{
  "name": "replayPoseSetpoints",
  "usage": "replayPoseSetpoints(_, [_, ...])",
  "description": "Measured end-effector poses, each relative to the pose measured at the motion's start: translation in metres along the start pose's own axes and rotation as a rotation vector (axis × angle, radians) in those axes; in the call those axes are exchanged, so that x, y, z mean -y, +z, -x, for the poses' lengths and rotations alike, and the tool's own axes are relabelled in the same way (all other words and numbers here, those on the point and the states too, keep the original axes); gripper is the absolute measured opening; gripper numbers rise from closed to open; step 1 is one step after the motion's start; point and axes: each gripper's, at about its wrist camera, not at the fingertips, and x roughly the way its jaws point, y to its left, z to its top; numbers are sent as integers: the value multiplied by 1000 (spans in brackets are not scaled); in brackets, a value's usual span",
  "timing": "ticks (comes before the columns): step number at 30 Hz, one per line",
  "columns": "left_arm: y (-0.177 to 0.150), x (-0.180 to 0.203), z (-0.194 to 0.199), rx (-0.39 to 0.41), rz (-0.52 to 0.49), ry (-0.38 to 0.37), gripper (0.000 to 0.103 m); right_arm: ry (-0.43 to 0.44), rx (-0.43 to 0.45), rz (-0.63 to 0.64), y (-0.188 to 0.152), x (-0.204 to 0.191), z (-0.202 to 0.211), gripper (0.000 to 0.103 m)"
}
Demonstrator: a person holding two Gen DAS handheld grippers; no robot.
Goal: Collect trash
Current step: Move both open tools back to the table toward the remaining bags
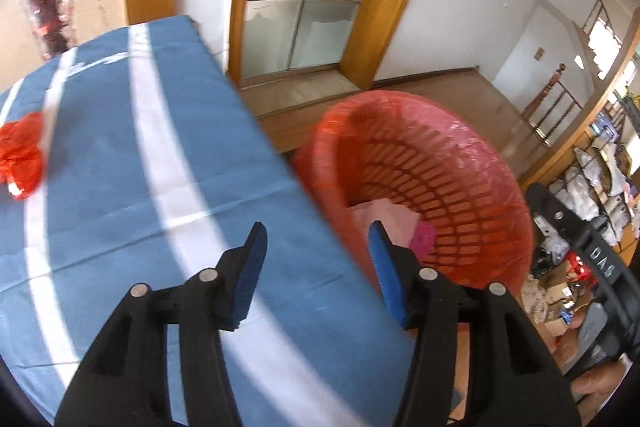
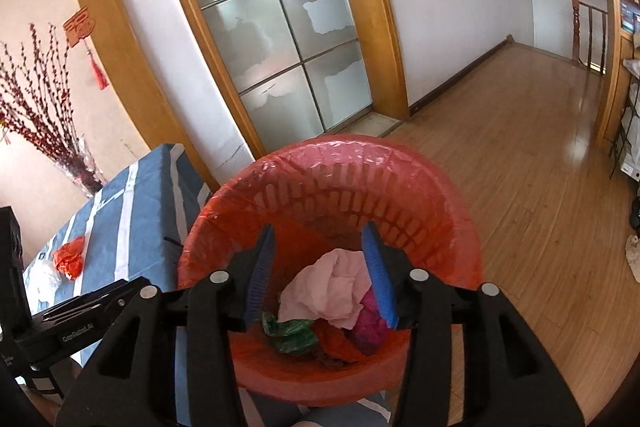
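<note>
Over the bin (image 2: 328, 187), right gripper (image 2: 322, 271) hangs released, empty; pink paper (image 2: 332, 291), green wrapper (image 2: 290, 335) lie inside. Left gripper (image 1: 318, 269) spread, empty, at tabletop (image 1: 120, 147) edge. Red wrapper (image 1: 20, 155) remains near far-left edge.

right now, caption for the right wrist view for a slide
Open right gripper over the red basket, crumpled trash inside.
</note>
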Motion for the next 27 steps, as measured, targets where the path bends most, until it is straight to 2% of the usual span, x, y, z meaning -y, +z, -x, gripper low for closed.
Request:
replayPoseSetpoints(12, [-16, -77, 53, 64, 61, 163, 55, 73, -34, 113, -8, -52, 0, 47])
replayPoseSetpoints(17, [-10, -142, 88, 122, 121, 307, 63, 105, -53, 157, -12, -77, -2, 47])
replayPoseSetpoints(23, [4, -241, 126, 196, 274, 514, 68, 155, -87, 212, -21, -109, -7, 47])
replayPoseSetpoints(27, [8, -288, 128, 178, 350, 571, 68, 196, -107, 264, -27, -136, -8, 47])
